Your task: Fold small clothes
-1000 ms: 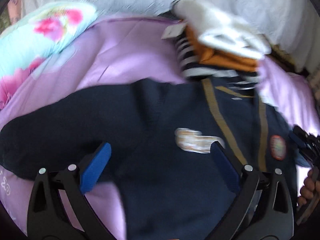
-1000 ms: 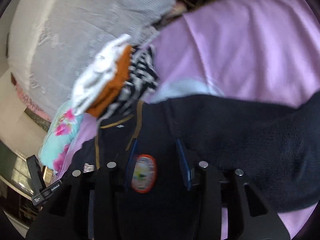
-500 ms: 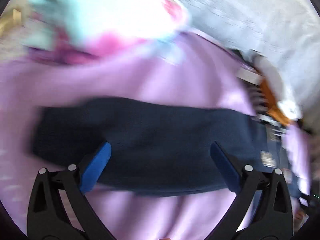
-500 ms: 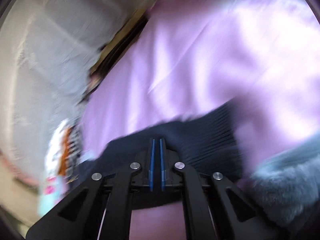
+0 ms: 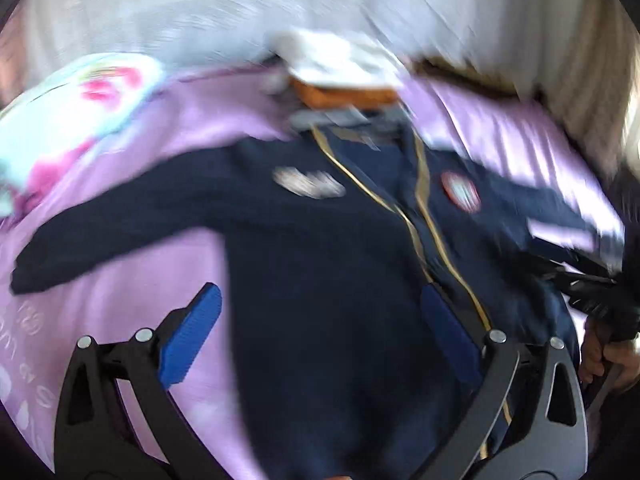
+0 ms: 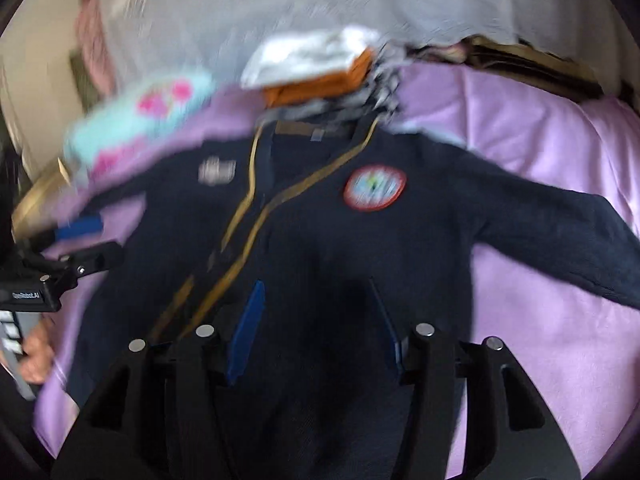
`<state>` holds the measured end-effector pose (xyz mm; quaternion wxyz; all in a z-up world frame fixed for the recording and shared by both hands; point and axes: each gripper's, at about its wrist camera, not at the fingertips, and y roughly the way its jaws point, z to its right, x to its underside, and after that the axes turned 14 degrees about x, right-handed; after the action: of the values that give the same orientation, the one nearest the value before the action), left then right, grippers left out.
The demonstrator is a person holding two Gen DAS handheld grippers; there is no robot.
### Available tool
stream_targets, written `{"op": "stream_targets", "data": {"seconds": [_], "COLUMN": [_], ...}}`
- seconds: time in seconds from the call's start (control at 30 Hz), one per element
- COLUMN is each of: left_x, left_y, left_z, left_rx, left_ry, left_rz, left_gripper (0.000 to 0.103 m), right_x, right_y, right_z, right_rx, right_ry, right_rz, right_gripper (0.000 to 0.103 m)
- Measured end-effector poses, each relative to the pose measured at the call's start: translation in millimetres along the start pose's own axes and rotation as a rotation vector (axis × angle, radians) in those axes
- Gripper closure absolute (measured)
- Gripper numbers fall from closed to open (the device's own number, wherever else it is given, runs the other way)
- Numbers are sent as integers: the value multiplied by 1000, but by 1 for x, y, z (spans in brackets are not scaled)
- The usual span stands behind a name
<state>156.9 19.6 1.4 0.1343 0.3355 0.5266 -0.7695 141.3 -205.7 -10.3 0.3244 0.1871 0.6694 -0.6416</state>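
The navy cardigan (image 6: pixel 340 248) lies spread front-up on the lilac bedspread (image 6: pixel 540 320), both sleeves out to the sides, its gold-trimmed opening running up ahead of the jaws. The left gripper (image 5: pixel 320 336) stands wide open, one blue pad over bare bedspread and the other over the cardigan's front by the trim; it holds nothing. The right gripper (image 6: pixel 316 328) is open too, less wide, with the dark knit between and beneath its jaws and nothing clamped. Both views are smeared, so I cannot tell whether either touches the cloth. The risks, as I judge them: a jaw closing on one layer would drag the open front askew rather than fold it; a sleeve (image 6: pixel 560 240) carried over loosely could bunch; and a sweep forward of the jaws could topple the stack of folded clothes (image 6: pixel 320 72) just beyond the collar
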Motion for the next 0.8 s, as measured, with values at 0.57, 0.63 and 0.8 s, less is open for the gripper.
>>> {"op": "stream_targets", "data": {"seconds": [0.57, 0.63, 0.8], "left_x": [105, 111, 116], "left_y": [-77, -85, -75], "left_z": [-10, -20, -7], "left_rx": [71, 140, 294], "left_ry": [-143, -195, -212], "left_rz": [-92, -83, -109], "left_gripper": [2, 2, 2], "right_x": [104, 106, 129], "right_y": [-102, -99, -89], "right_z": [9, 17, 40], "right_rx": [5, -33, -102], "right_ry": [-89, -23, 132], "right_rz": [48, 26, -33], "right_gripper": [38, 38, 38]}}
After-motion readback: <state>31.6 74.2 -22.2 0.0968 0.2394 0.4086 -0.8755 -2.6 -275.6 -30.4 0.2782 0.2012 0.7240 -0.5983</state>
